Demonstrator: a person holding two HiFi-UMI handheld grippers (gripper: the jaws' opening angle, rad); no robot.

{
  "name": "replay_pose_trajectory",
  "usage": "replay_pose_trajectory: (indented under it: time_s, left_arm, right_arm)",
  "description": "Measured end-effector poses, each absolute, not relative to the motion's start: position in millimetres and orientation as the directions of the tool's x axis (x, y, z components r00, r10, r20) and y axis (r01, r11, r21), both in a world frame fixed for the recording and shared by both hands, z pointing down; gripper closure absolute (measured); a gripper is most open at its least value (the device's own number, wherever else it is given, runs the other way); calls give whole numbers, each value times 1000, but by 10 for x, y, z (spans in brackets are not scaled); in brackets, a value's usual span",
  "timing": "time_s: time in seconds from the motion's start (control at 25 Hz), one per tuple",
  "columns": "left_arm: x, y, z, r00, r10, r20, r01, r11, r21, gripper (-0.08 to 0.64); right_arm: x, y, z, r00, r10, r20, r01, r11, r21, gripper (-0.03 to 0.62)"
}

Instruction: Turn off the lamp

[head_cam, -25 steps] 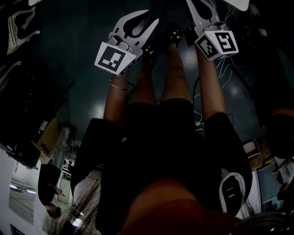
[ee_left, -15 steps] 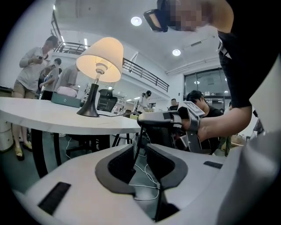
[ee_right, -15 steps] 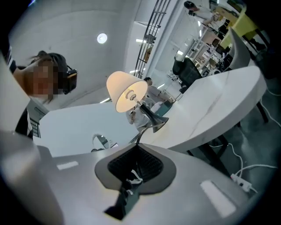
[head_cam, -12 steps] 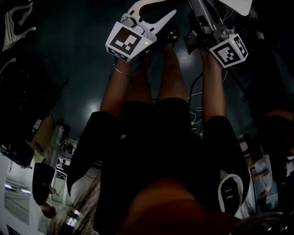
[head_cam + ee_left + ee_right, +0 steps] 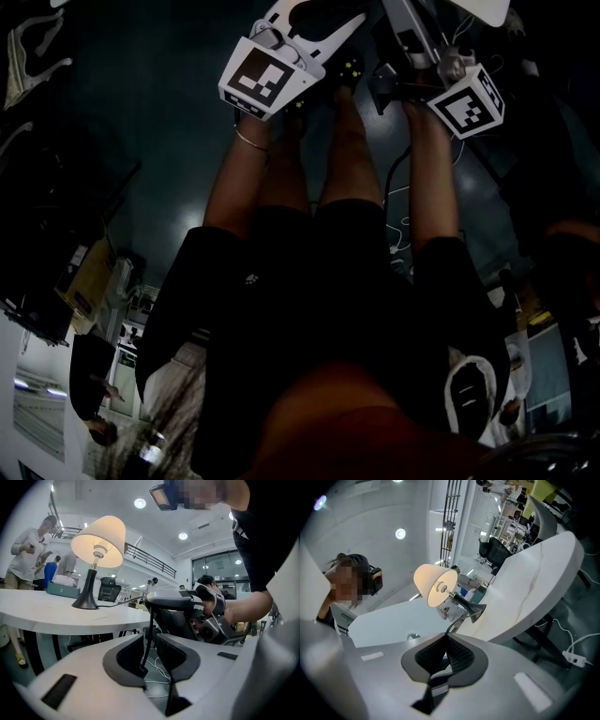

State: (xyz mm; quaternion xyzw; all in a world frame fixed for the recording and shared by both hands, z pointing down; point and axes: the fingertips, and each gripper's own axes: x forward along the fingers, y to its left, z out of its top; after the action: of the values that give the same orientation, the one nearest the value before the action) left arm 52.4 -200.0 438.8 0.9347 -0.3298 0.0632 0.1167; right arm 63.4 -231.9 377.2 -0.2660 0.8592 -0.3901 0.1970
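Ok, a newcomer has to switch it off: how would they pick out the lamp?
Find the curved white table. On it stands the lamp, near a green box. It alone glows: a cream shade on a slim black stem with a flared base.

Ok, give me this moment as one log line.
lamp: lit, on table | left gripper: open, cord between jaws | right gripper: shut on cord | task: not done

- Left hand-held gripper: roughly level, jaws a little apart, with the cord hanging loose between them.
- Right hand-held gripper: rolled sideways, jaw tips closed on the cord.
- Left forearm and right forearm: bare, stretched forward side by side.
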Motion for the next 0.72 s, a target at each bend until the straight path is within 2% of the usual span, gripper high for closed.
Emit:
replay_pose_trajectory:
  time_s: [0.12,0.2,0.36,0.72]
  left_arm:
    - [541,-2008,4388,772,-606,192,-634,-754,173,485]
    - [540,-2009,4377,769,-612,185,-639,-750,170,523]
    - [539,-1979,4371,769,-612,187,-638,-756,150,535]
    - [559,-1884,4293,784,-597,172,-620,-769,157,537]
  right_arm:
    - [652,-2319,3802,-775,-619,-132,-296,539,-789,581]
    - [661,-2319,3814,-772,-622,-134,-292,533,-794,581]
    - [664,-2324,3829,-772,-621,-133,-293,534,-793,581]
    - [742,-2169,3844,-781,-617,-94,-411,622,-667,575]
